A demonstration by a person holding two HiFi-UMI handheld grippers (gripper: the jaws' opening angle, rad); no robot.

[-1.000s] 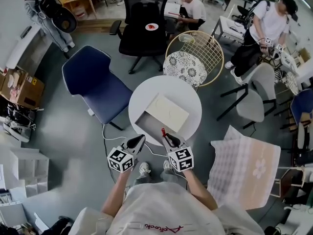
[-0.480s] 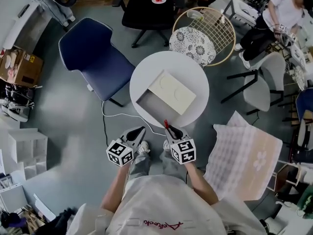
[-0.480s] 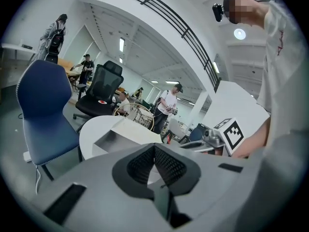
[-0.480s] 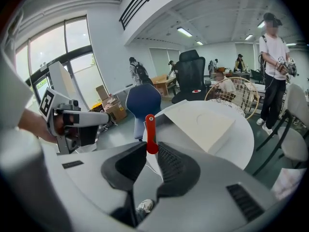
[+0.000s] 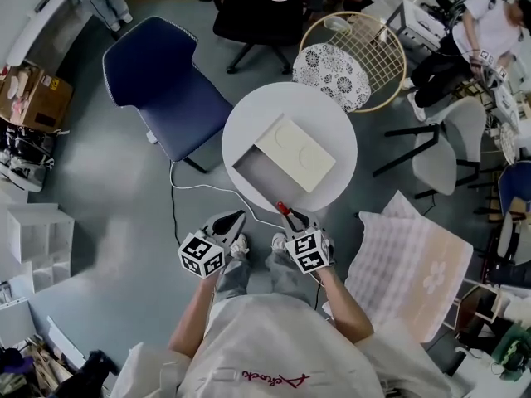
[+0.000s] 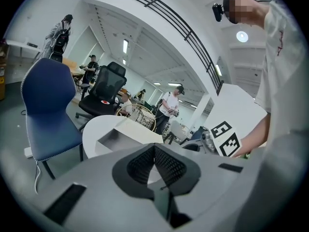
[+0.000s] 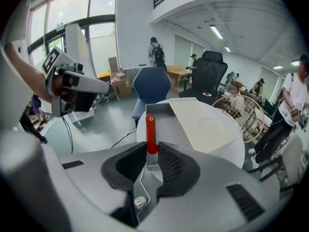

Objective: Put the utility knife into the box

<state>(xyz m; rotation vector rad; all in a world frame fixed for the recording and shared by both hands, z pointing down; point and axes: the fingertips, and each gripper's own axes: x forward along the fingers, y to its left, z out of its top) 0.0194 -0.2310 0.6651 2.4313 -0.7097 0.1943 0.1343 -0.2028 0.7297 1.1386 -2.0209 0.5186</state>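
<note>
Right gripper (image 7: 151, 154) pinches the utility knife (image 7: 151, 134) mid-body, probably light, stiff and slick there; left gripper (image 6: 154, 151) closed, empty.

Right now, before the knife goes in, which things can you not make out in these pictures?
1. Knife blade, out or drawn in: in the right gripper view the right gripper covers the lower part; in the head view it is too small.
2. Box floor: in the right gripper view the near wall and the knife hide it; in the left gripper view the left gripper blocks it.

Red utility knife (image 7: 151, 134); seemingly open box (image 5: 295, 152)
</note>
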